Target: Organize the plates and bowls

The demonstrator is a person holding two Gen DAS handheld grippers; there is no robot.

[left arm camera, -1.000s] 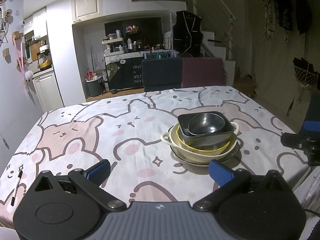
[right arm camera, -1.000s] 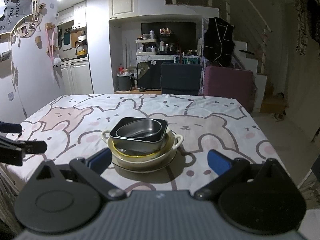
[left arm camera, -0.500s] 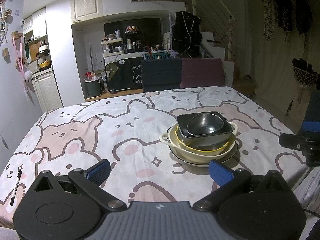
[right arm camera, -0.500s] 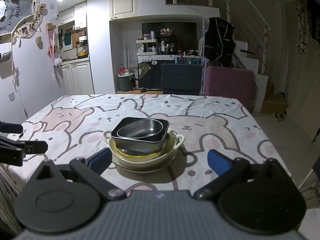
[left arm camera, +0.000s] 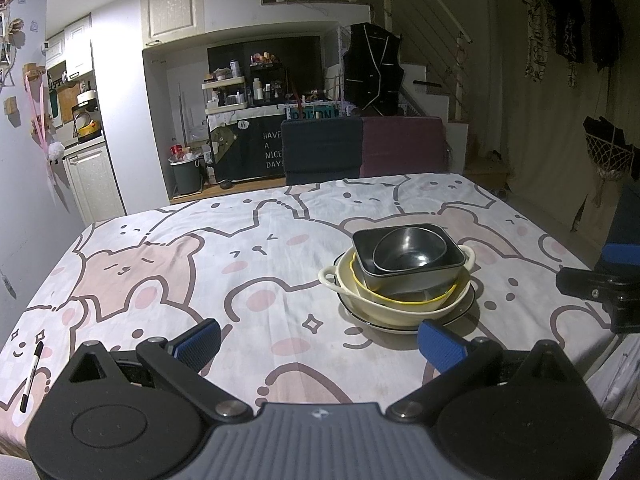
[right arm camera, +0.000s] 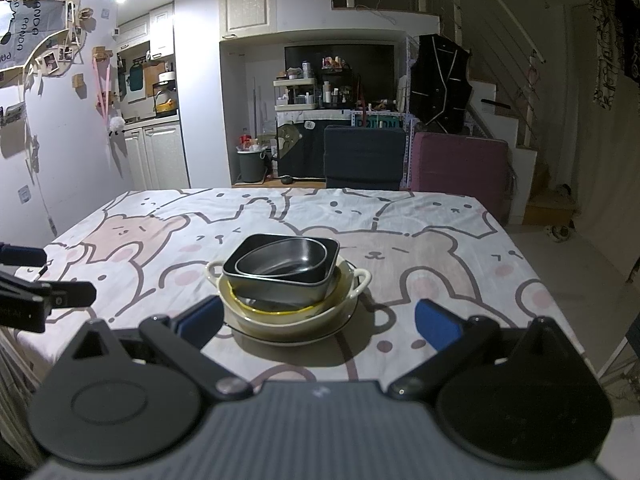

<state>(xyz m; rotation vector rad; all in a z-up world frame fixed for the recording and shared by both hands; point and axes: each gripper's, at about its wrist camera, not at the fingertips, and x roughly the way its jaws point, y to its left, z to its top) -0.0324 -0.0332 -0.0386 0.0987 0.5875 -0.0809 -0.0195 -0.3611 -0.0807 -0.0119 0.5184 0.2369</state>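
Bear-print tablecloth [left arm camera: 168,280] carried our nested stack [left arm camera: 404,276] of bowls on a plate, at one o'clock from our left gripper [left arm camera: 320,340], level, fingers wide. Our right gripper [right arm camera: 318,320] hung level at the stack's near side, wide, empty.

Right claw [right arm camera: 318,324] edges nearer stacked dishes [right arm camera: 286,280] at tabletop's near edge; left claw [left arm camera: 320,340] barely drifts.
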